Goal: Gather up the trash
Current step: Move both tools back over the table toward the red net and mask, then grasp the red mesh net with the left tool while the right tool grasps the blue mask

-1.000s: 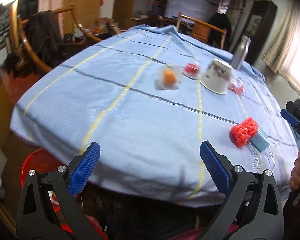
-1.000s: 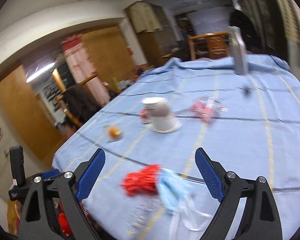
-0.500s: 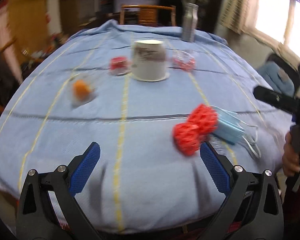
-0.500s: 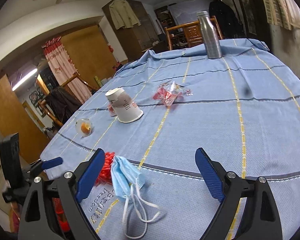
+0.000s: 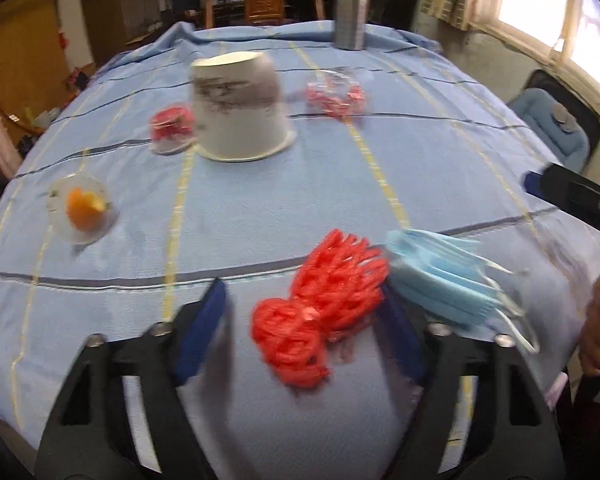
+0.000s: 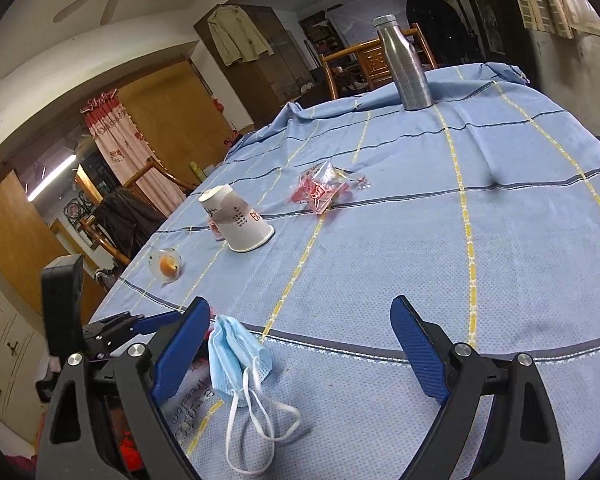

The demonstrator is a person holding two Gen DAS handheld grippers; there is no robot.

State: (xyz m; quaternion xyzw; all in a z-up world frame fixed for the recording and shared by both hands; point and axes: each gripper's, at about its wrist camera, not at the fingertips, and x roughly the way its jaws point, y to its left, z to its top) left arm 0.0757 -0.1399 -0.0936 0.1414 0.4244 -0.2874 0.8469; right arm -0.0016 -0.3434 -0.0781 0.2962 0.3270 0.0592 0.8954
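In the left wrist view, the left gripper (image 5: 302,322) hovered low over a tabletop (image 5: 260,216) covered in pale blue cloth with yellow and dark stripes. Its blue-padded fingers (image 5: 200,334) were spread wide apart, holding nothing, with a crumpled red mesh net (image 5: 320,312) lying between them. A folded blue face mask (image 5: 444,280) touched the net on its right side. Farther back, an upside-down paper cup (image 5: 240,106) stood near the middle of the cloth, with a small clear cup holding something red (image 5: 171,128) just beside it on the left. A clear cup holding something orange (image 5: 82,208) lay well to the left. A red and clear wrapper (image 5: 336,94) sat right of the paper cup, and a steel bottle (image 5: 352,8) stood upright at the far edge. Part of the right gripper (image 5: 572,198) showed at the right border.

In the right wrist view, the right gripper (image 6: 300,354) also had its fingers (image 6: 418,354) wide open and empty. The face mask (image 6: 236,354) lay near the left finger, its white loops trailing toward the camera. The paper cup (image 6: 236,220), the wrapper (image 6: 322,188), the orange-filled cup (image 6: 165,265) and the bottle (image 6: 404,64) sat farther across the tabletop (image 6: 500,220)
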